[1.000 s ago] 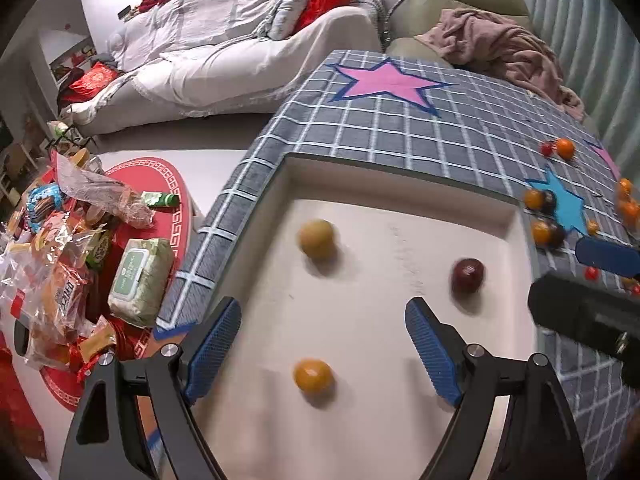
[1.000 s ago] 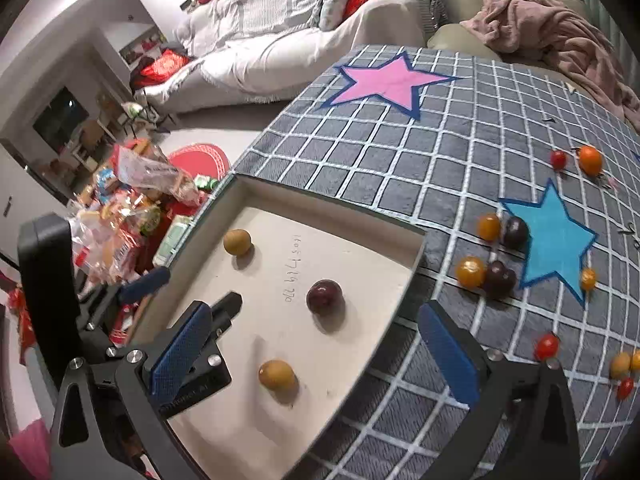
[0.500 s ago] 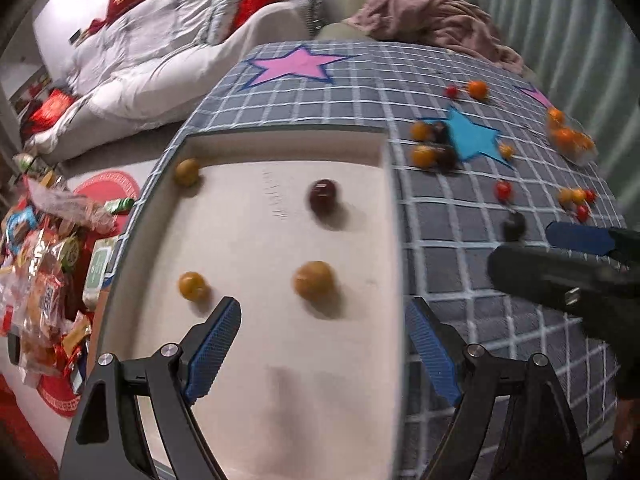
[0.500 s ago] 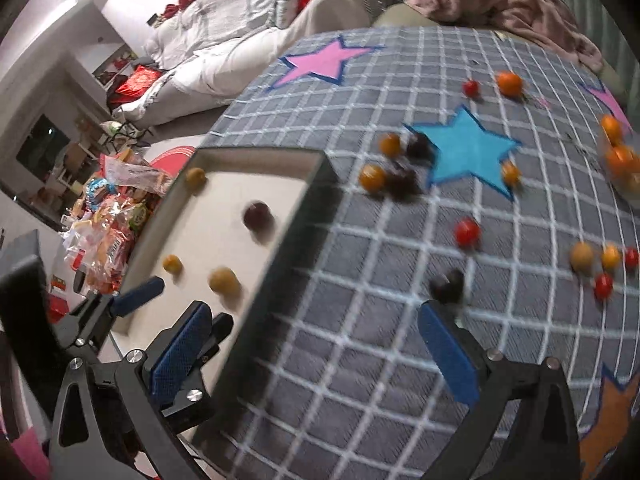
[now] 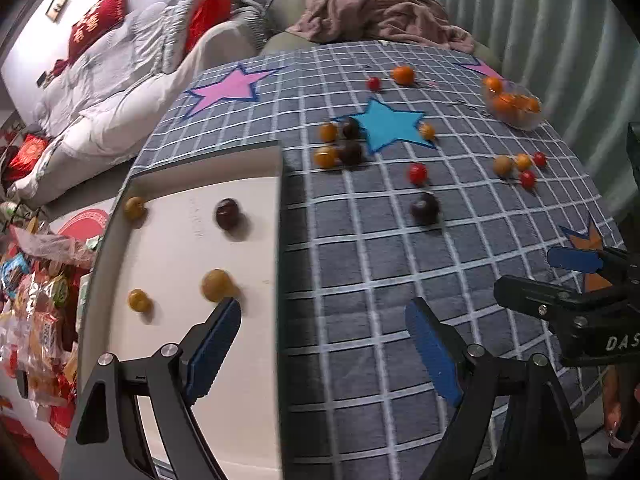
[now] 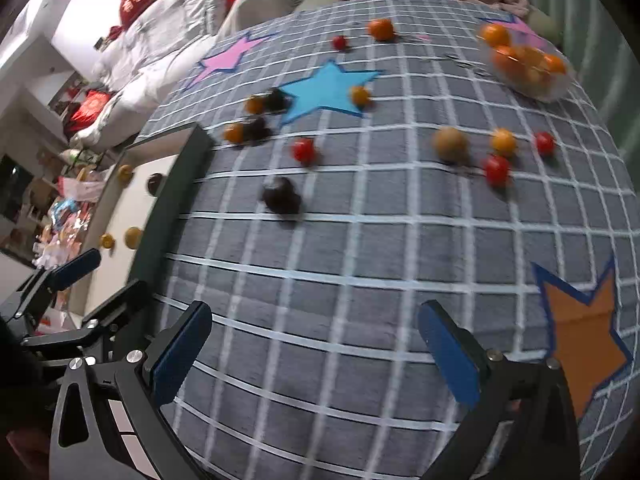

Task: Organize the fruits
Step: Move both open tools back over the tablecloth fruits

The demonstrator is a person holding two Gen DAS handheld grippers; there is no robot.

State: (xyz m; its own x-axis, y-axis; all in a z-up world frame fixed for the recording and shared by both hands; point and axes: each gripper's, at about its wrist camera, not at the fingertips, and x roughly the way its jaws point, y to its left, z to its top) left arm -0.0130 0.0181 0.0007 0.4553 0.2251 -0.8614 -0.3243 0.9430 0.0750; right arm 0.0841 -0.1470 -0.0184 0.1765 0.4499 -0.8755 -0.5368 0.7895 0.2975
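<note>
A shallow white tray (image 5: 192, 364) lies on the left of a grey checked cloth (image 5: 360, 264). It holds a dark plum (image 5: 227, 213) and three yellow fruits (image 5: 216, 285). Several loose fruits lie on the cloth: a dark plum (image 5: 425, 208) (image 6: 280, 199), red tomatoes (image 6: 304, 149), orange ones (image 6: 503, 141). My left gripper (image 5: 322, 340) is open and empty, straddling the tray's right wall. My right gripper (image 6: 314, 346) is open and empty over bare cloth, near the plum's front.
A clear bowl (image 6: 556, 86) of oranges sits at the far right. A sofa (image 5: 120, 92) with red cushions and a brown blanket (image 5: 380, 12) lie beyond the table. Snack packets (image 5: 32, 304) cover the floor at left.
Both grippers have swung right, away from above the tray toward the loose fruits on the cloth. A fourth fruit showed in the tray half a second ago. Both stay open.
</note>
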